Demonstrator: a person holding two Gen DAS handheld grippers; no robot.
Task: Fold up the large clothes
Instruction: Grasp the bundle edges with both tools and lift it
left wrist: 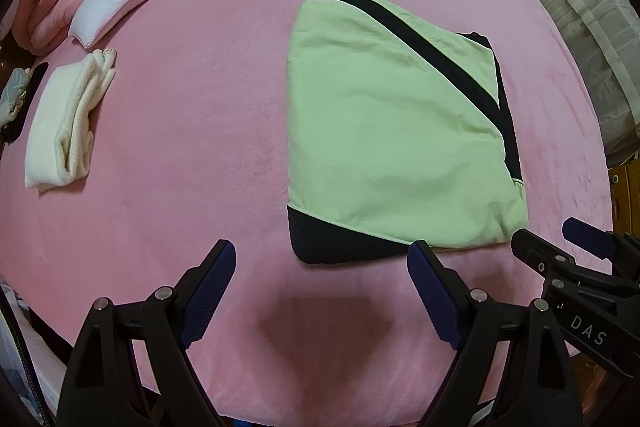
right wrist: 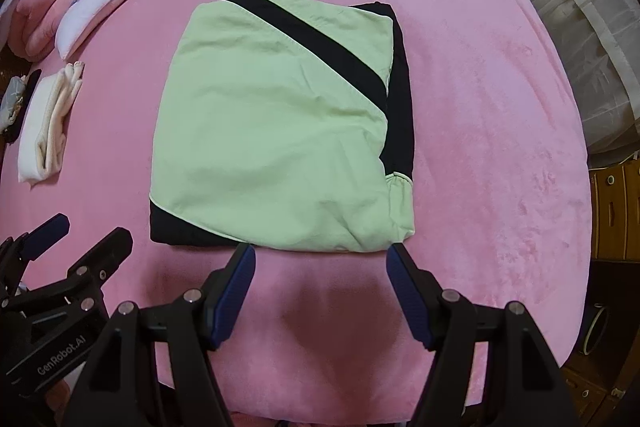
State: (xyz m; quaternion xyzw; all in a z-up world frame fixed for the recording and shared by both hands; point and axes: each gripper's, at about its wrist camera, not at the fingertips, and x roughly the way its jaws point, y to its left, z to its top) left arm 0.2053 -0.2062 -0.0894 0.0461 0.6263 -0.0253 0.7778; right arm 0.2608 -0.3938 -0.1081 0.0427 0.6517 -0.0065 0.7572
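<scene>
Both held low and level, side by side, pointing forward. Left gripper [left wrist: 322, 255] spread wide, blue pads facing each other, nothing pinched between them. Right gripper [right wrist: 322, 257] same deal, fingers well apart and holding nothing. Right gripper just off to the right in the left wrist view, left one poking in at the lower left of the right wrist view, also spread.

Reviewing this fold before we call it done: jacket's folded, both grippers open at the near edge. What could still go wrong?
1. The right gripper sits right at the jacket hem; closing or sweeping could snag the top layer and undo the fold.
2. A green cuff pokes out on the right edge, so that layer may slip loose if moved.
3. The left gripper is close beside the right; they could collide.
</scene>
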